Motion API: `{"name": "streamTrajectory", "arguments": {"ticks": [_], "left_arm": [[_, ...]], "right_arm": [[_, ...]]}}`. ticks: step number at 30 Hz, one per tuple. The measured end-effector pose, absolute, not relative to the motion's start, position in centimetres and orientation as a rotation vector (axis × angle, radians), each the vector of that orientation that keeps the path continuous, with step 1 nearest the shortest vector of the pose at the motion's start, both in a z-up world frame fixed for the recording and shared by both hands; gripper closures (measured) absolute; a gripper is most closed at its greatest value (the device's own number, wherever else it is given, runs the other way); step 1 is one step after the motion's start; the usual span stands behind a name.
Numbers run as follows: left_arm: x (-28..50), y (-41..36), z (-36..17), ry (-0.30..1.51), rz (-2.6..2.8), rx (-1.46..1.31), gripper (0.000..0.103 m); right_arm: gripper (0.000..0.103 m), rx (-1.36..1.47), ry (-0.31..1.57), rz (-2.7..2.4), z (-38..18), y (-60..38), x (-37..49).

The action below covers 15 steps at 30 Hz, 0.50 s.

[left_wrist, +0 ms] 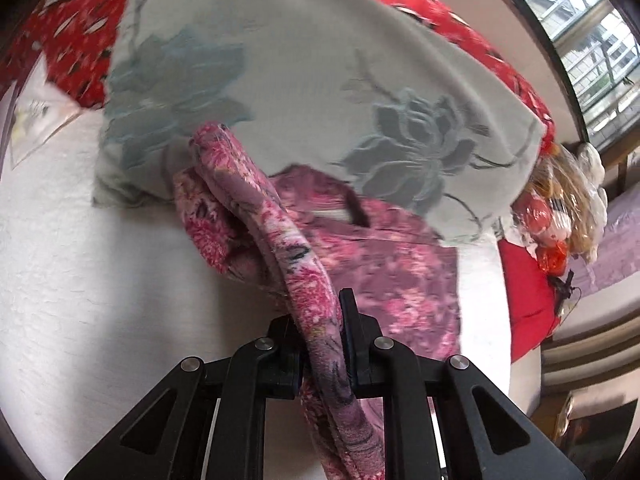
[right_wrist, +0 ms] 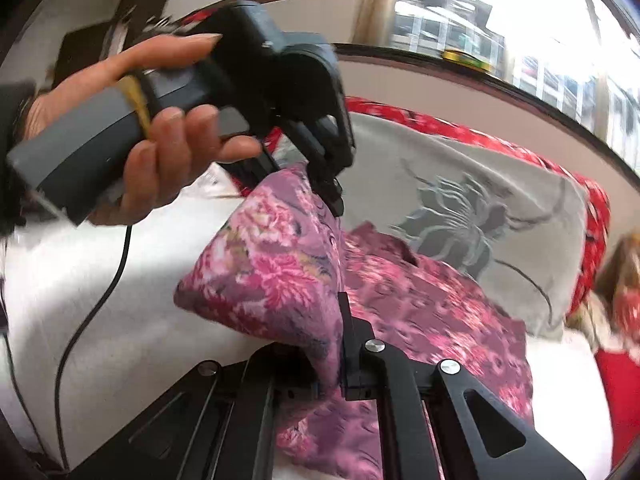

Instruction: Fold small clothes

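The pink flowered garment [left_wrist: 400, 272] runs under the grey pillow [left_wrist: 320, 80], its far edge hidden. In the right wrist view its cloth covers the right gripper [right_wrist: 332, 360] tips, and the window [right_wrist: 520, 40] is blurred.

Left wrist view: steep downward look, close over pink floral garment [left_wrist: 384, 264] on bed [left_wrist: 80, 260]. Right wrist view: shallower, close, facing window; shares garment, grey pillow [right_wrist: 460, 184].

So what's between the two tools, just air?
No: in the right wrist view, a raised fold of the pink floral garment spans from the left tool to the right tool.
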<state>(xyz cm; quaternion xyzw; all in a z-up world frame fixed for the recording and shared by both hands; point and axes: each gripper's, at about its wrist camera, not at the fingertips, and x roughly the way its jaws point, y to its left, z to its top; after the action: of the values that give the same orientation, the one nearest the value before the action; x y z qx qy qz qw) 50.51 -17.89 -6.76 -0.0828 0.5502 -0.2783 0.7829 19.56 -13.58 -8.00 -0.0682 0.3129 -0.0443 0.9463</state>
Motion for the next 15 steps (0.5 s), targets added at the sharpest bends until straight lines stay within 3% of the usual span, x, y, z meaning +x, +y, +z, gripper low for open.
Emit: {"name": "streamTrajectory", "arguments": {"ticks": [8, 15], "left_arm": [[47.4, -25.3, -4.6, 1.18, -0.65, -0.141, 0.089], [45.6, -33.7, -6.0, 1.207, -0.684, -0.081, 0.089]], "right_arm": [[0.097, 0.073, 0.637, -0.164, -6.0, -20.0, 15.8], [0.097, 0.278, 0.639, -0.216, -5.8, -25.5, 12.6]]}}
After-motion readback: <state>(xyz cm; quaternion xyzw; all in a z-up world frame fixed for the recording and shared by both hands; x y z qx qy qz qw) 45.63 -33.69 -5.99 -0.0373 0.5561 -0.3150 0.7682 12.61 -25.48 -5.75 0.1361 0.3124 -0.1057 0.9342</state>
